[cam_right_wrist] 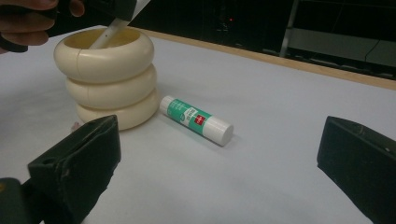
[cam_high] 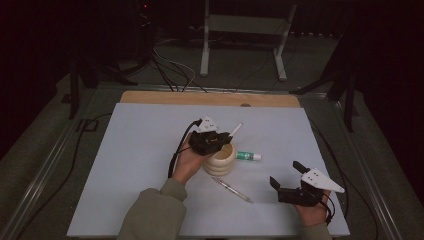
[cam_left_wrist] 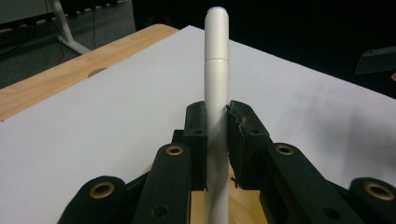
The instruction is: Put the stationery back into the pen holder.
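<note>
Right tool (cam_high: pixel 286 183): nearest the person, at the right front of the worktop (cam_high: pixel 140 150); jaws spread wide, nothing between them
Clear pen (cam_high: pixel 232 190): flat on the white sheet, between the right tool and the holder, touching neither
Holder (cam_high: pixel 220 160): cream pot of three stacked rings, mid-worktop, upright, mouth open
Glue stick (cam_high: pixel 248 156): green and white, on its side just beside the holder's right flank
Left tool (cam_high: pixel 226 134): over the holder's mouth; jaws clamped on a white marker (cam_left_wrist: pixel 217 84)
White marker, position: tilted, capped end up and away, lower end inside the holder's rim
Step in hand (judged): putting the marker into the holder
Next move calls for: lowering, then parting the jaws so the marker rests inside; pen and glue stick likely follow
</note>
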### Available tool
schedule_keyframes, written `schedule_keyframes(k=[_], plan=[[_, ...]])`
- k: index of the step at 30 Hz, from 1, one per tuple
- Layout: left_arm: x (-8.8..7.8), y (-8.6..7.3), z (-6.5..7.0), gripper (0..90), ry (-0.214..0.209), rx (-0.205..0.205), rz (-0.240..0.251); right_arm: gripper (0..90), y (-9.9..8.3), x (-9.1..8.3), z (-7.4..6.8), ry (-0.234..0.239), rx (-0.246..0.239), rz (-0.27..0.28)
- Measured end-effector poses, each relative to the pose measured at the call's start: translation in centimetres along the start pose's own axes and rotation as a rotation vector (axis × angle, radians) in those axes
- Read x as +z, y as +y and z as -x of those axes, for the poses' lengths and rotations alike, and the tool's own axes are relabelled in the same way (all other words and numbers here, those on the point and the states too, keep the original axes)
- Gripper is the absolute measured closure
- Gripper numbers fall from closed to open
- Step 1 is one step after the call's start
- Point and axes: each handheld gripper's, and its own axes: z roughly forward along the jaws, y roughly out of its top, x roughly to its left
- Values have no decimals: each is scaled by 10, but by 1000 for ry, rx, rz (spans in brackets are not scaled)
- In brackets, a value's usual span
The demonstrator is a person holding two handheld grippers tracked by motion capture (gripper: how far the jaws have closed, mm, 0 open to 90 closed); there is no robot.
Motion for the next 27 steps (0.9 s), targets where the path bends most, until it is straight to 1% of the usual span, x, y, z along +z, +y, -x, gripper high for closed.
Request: schedule_keyframes(k=[8, 11, 12, 13, 14, 16, 17, 18, 20, 23, 25, 27], plan=[[2, -2, 0, 785, 1, 8, -17, 2, 0, 0, 0, -1, 0, 0], [2, -2, 0, 776, -2, 7, -16, 2, 0, 0, 0, -1, 0, -1], [2, -2, 0, 729, -5, 3, -12, 2, 0, 0, 0, -1, 0, -1], [1, -1, 0, 642, -4, -1, -7, 2, 0, 0, 0, -1, 0, -2], [1, -1, 1, 555, 13, -1, -2, 2, 0, 0, 0, -1, 0, -2], [-1, 0, 3, 388, 62, 10, 11, 2, 0, 0, 0, -1, -1, -1], [-1, 0, 3, 320, 67, 8, 12, 2, 0, 0, 0, -1, 0, -1], [-2, 1, 3, 274, 75, 2, 13, 2, 0, 0, 0, -1, 0, -1], [-3, 1, 1, 215, 94, -6, 11, 2, 0, 0, 0, -1, 0, -1], [-4, 1, -1, 155, 107, -16, 10, 2, 0, 0, 0, -1, -1, -2], [-6, 1, -3, 142, 107, -24, 13, 2, 0, 0, 0, -1, 0, -1], [-6, 0, -3, 90, 108, -22, 9, 2, 0, 0, 0, -1, 1, -2]])
